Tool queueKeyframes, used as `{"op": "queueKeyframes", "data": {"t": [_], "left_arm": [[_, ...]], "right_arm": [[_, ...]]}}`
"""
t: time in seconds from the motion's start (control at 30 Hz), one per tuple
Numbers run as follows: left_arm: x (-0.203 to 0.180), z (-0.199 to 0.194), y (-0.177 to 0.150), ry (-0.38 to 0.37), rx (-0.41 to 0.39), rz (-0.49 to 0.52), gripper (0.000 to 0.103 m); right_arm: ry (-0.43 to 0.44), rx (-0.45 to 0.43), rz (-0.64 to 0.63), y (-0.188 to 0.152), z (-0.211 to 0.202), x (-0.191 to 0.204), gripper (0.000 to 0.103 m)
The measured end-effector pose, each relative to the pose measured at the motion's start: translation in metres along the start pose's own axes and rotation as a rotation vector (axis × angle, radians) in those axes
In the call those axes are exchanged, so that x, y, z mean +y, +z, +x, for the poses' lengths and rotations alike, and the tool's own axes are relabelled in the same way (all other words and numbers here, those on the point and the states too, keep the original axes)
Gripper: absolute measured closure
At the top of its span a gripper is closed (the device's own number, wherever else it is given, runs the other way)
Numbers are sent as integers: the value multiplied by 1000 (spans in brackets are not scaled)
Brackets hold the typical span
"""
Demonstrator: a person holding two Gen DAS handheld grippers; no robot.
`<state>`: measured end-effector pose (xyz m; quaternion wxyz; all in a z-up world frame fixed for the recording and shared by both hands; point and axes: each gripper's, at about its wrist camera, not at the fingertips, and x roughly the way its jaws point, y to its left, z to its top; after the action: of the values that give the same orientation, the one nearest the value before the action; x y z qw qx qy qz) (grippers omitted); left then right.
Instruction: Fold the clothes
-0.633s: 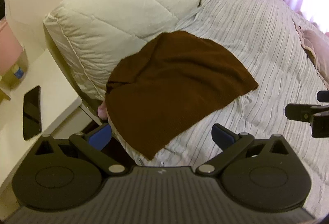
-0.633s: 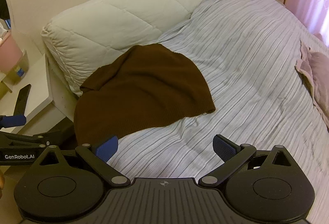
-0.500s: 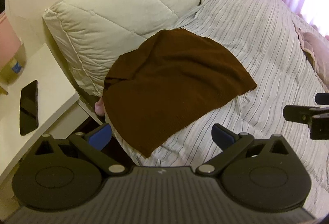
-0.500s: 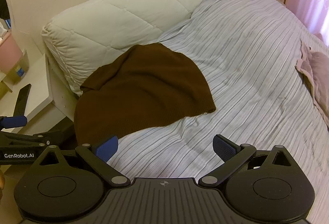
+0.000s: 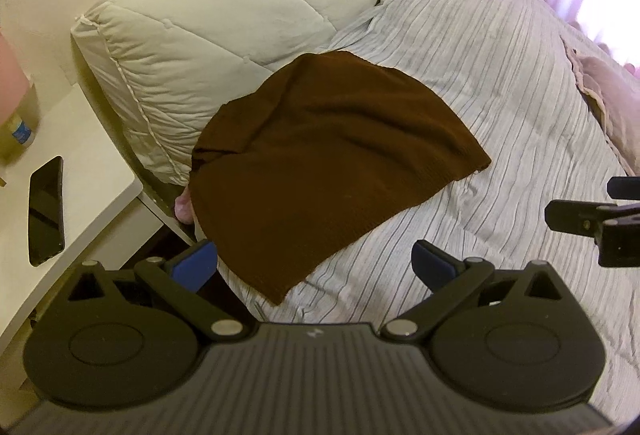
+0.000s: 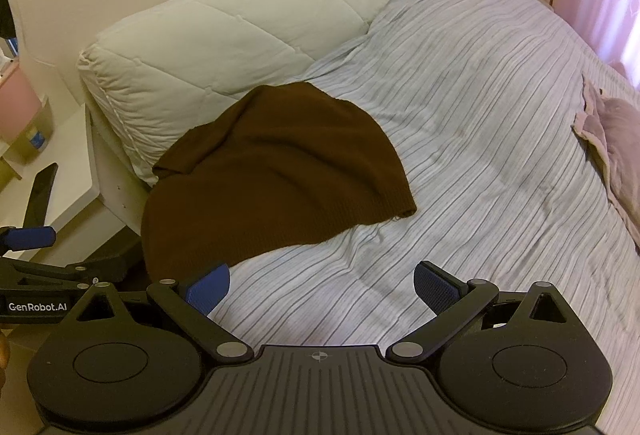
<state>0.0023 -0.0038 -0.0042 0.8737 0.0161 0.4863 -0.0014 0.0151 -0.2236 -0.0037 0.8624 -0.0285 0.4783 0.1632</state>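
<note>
The left gripper [image 5: 314, 267] hovers above the near edge of the bed, its blue pads spread wide apart and holding nothing; the right gripper [image 6: 322, 291] hovers beside it in the same pose, also spread wide and empty. The brown sweater [image 5: 328, 167] lies just ahead of both, draped over the striped bed sheet [image 5: 500, 75], with its near-left corner hanging over the bed edge. On the side of the left gripper, seen from the right wrist view, the words "GenRobot.AI" are readable. Left of the left gripper a black phone [image 5: 46, 211] lies on a white nightstand [image 5: 92, 163]; a small pinkish thing under the sweater edge is mostly hidden, perhaps cloth. A quilted white pillow [image 5: 240, 3] lies beyond the sweater.
</note>
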Motion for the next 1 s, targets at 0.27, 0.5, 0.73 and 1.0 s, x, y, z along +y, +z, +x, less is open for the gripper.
{"op": "queueKeyframes", "data": {"t": [0.27,0.5,0.73,1.0], "left_arm": [[-2,0,0,-5,2,5,1],[-2,0,1,-4,8,7,1],[-4,1,0,-5,12,8,1],[-8,3,3,-3,19,13,1]], "right_arm": [[10,-2,-5,0,-1,0,2],[19,-1,-12,1,0,0,2],[25,7,-14,3,1,-3,2],[33,16,-17,6,4,-8,2]]}}
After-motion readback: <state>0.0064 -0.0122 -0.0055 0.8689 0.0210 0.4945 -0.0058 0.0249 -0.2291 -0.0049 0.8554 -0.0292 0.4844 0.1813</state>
